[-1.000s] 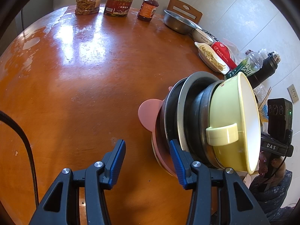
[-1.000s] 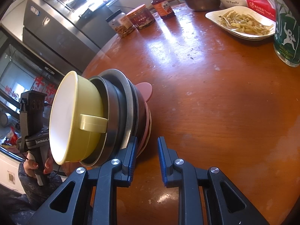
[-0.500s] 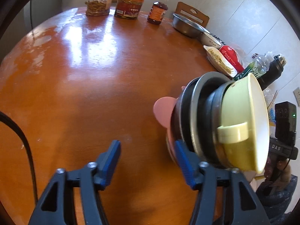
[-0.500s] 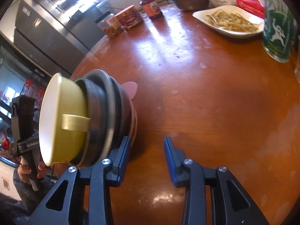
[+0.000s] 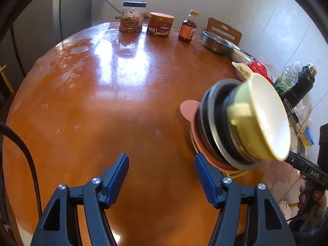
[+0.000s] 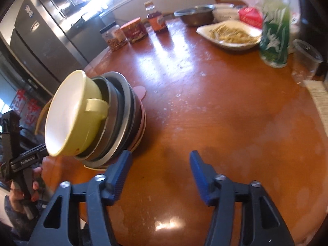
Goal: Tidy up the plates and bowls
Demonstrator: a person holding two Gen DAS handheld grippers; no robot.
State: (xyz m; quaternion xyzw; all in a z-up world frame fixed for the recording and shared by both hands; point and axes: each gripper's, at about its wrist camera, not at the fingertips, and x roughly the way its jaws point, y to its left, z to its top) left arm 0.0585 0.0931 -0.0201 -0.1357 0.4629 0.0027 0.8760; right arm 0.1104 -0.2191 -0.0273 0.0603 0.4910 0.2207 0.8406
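Note:
A stack of dishes stands on the round wooden table (image 5: 114, 106). On top is a yellow-green bowl (image 5: 260, 119) with a small handle, under it dark and steel bowls or plates (image 5: 215, 123), at the bottom a pink plate (image 5: 189, 110) with an ear-shaped tab. The same stack shows in the right wrist view, with the yellow-green bowl (image 6: 75, 114) on the steel plates (image 6: 123, 119). My left gripper (image 5: 162, 172) is open and empty, just left of the stack. My right gripper (image 6: 160, 170) is open and empty, just right of the stack.
At the table's far edge stand a glass jar (image 5: 132, 17), a red tin (image 5: 161, 24), a brown bottle (image 5: 187, 28) and a steel basin (image 5: 217, 41). A white dish of food (image 6: 229, 34), a green bottle (image 6: 275, 32) and a clear cup (image 6: 305, 59) stand at the right.
Both grippers have drawn back from the stack and opened wider. The right gripper's jaws, nearly shut before, now stand wide apart. The stack now rests on the table.

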